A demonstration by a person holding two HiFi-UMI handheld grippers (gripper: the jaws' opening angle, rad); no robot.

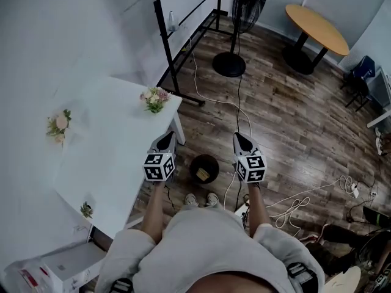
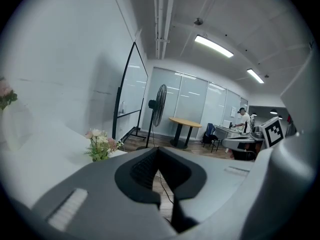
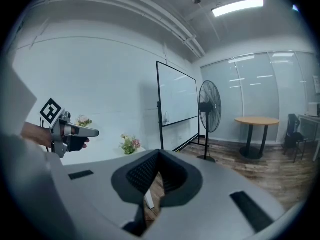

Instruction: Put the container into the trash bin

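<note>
The upright trash bin opens upward; yellowish thing inside, orientation unclear.

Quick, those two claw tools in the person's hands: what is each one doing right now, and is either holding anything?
left gripper: closed, jaws together, holding nothing.
right gripper: closed, jaws together, holding nothing.

matt white table, wood-plank floor, smooth wooden round tabletop.

We can read no words, numbers or brands; the left hand-held gripper and right hand-held gripper carry only black-and-white square marker patterns.
</note>
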